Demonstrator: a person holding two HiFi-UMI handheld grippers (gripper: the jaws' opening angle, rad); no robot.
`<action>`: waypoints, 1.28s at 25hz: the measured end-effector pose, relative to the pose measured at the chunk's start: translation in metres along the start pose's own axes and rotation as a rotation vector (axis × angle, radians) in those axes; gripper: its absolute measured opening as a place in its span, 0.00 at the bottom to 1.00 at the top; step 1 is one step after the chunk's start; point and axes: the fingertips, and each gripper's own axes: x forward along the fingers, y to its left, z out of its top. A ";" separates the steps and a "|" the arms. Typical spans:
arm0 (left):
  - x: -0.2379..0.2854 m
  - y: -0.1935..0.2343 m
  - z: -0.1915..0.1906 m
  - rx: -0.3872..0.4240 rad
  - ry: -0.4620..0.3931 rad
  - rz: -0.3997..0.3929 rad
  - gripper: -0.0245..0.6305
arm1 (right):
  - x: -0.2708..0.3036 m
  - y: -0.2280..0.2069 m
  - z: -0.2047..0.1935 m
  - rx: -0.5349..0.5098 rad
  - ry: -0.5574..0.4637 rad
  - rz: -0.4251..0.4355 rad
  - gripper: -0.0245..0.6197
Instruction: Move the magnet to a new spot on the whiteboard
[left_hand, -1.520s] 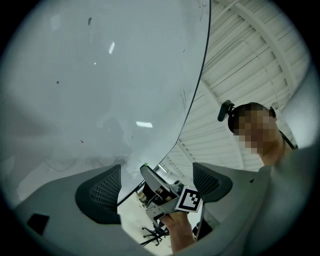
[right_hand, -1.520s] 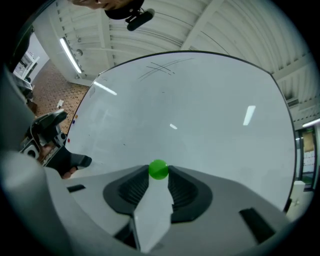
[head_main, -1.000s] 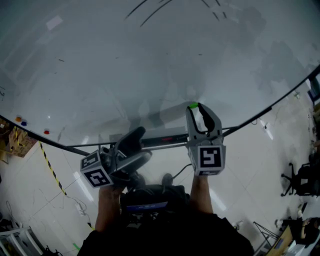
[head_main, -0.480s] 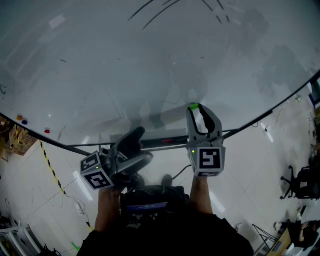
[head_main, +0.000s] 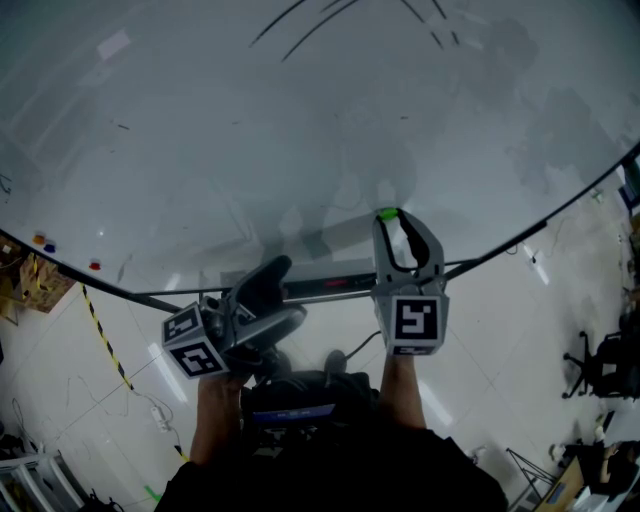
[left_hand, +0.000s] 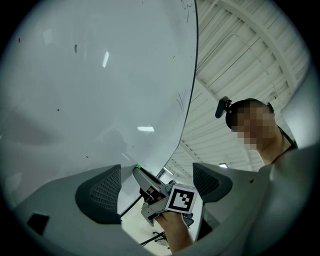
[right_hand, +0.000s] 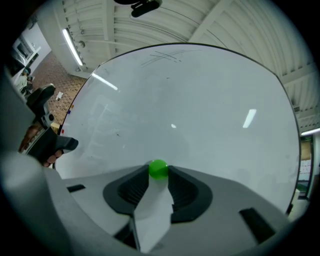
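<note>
A small green magnet (head_main: 386, 212) sits against the lower part of the whiteboard (head_main: 300, 130). My right gripper (head_main: 389, 218) is shut on it, and in the right gripper view the green magnet (right_hand: 159, 169) is pinched between the two dark fingertips, with the whiteboard (right_hand: 200, 100) right behind it. My left gripper (head_main: 280, 297) is lower and to the left, below the board's bottom edge, open with nothing in it. In the left gripper view, the left gripper (left_hand: 156, 181) frames the right gripper's marker cube (left_hand: 181, 199) between wide-apart jaws.
Small orange (head_main: 37, 238), blue (head_main: 47, 246) and red (head_main: 93, 264) magnets cling to the board's far left edge. Dark marker strokes (head_main: 300, 20) cross its top. The board's bottom rail (head_main: 330, 285) runs beneath the grippers. An office chair (head_main: 600, 360) stands on the floor at right.
</note>
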 end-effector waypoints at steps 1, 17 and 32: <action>0.000 0.000 0.000 -0.002 0.000 -0.001 0.71 | 0.000 0.000 0.000 -0.005 0.002 -0.003 0.27; 0.004 0.004 -0.003 -0.024 0.016 -0.012 0.71 | -0.002 -0.001 0.001 -0.018 0.010 -0.027 0.30; 0.026 0.003 -0.023 -0.051 0.027 -0.004 0.71 | -0.027 -0.007 0.008 0.157 -0.082 0.154 0.31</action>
